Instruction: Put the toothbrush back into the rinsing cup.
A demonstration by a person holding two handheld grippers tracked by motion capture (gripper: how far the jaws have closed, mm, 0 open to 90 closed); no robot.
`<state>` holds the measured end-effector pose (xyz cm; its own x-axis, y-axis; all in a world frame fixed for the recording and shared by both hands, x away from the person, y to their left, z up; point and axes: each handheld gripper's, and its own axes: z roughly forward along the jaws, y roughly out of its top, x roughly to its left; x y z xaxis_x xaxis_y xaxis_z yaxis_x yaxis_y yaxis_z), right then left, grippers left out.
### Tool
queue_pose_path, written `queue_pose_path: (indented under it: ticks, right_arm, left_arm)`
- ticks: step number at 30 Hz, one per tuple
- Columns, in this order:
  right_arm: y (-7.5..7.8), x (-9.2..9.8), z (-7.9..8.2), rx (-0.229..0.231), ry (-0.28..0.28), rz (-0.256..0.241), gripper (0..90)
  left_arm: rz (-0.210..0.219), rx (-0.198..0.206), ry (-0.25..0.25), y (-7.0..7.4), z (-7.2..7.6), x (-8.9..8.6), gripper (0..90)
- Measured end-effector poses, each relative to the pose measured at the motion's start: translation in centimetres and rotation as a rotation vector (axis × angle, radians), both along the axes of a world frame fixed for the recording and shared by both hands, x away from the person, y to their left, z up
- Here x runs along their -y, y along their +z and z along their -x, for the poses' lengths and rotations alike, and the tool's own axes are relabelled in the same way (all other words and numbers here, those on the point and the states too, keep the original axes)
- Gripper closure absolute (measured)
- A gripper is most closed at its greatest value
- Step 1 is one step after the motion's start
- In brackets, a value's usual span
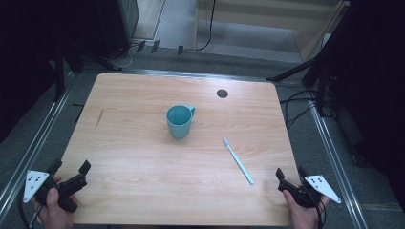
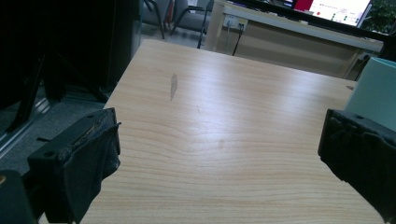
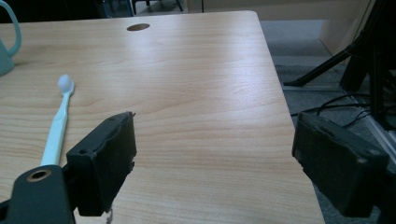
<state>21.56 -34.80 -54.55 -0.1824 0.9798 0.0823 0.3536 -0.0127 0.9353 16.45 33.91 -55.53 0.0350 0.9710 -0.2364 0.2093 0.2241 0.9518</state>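
Observation:
A teal mug (image 1: 180,121) stands upright near the middle of the wooden table (image 1: 143,167), handle toward the far right. Its side (image 2: 373,91) is at the right edge of the left gripper view, and its handle (image 3: 9,42) at the left edge of the right gripper view. A pale toothbrush (image 1: 238,161) lies to the mug's right, head pointing away; it also lies left of the near jaw in the right gripper view (image 3: 58,121). My left gripper (image 1: 69,171) is open at the near left corner. My right gripper (image 1: 290,172) is open at the near right edge, just right of the toothbrush's handle end.
A dark round cable hole (image 1: 222,93) sits in the table's far right part. A dark scuff (image 1: 99,118) marks the left side. Black stands (image 1: 305,67) and cables (image 1: 298,102) crowd the floor to the right, and metal rails (image 1: 36,143) run along both table sides.

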Motion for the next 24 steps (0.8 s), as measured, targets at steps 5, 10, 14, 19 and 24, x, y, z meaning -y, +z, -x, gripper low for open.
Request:
queue_pose_path:
  ticks: [5,10,14,19,24]
  right_arm:
    - [0.0,-0.2,0.1,0.003,-0.069,0.01,24.8]
    - [0.0,-0.5,0.2,0.019,-0.067,0.041,31.1]
    - [0.1,-0.6,0.1,0.007,-0.051,0.043,41.1]
    - [1.4,-0.9,-0.5,-0.022,-0.031,0.067,45.6]
    - [3.7,-0.9,-2.2,-0.1,-0.003,0.037,48.6]
  left_arm:
    - [-0.008,0.0,0.001,0.0,0.0,0.1,0.0]
    - [-0.019,-0.003,0.002,0.0,0.0,0.2,0.0]
    - [-0.013,0.001,0.003,0.0,0.0,0.2,0.0]
    - [-0.002,-0.001,0.001,0.0,0.0,0.0,0.0]
    - [-0.003,-0.002,0.001,0.0,0.0,0.0,0.0]
